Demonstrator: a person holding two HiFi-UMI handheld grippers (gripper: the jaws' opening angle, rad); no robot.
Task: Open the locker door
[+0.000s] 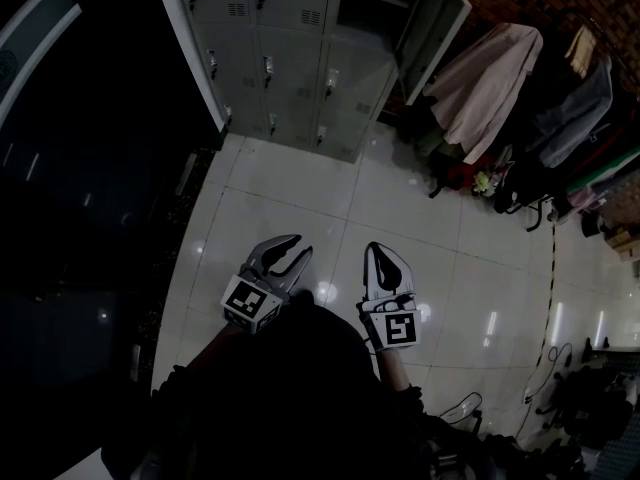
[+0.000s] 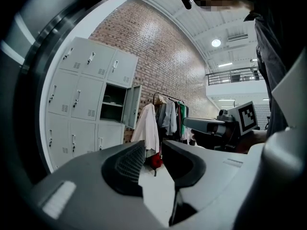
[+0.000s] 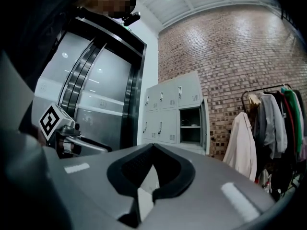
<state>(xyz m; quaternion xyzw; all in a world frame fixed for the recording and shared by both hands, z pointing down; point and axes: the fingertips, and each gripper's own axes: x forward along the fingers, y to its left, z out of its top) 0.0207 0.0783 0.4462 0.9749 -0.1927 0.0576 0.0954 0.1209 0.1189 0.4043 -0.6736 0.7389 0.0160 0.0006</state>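
Well ahead of our fingers we see the lockers (image 1: 290, 58), one door (image 1: 432, 30) open. Left gripper (image 1: 288, 252): fingers apart, empty. Right gripper (image 1: 379, 249): fingers closed, empty.

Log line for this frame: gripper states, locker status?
stage: standing off from lockers | left gripper: open, empty | right gripper: shut, empty | one locker door: already open

A glossy floor (image 1: 300, 208) of pale tiles is seen, with ceiling lights mirrored in it. Grey lockers (image 1: 290, 68) are stood on it at the far edge. A clothes rack (image 1: 490, 83) is set on it to the right, and a thin cable (image 1: 550, 298) is laid along the tiles near the right edge.
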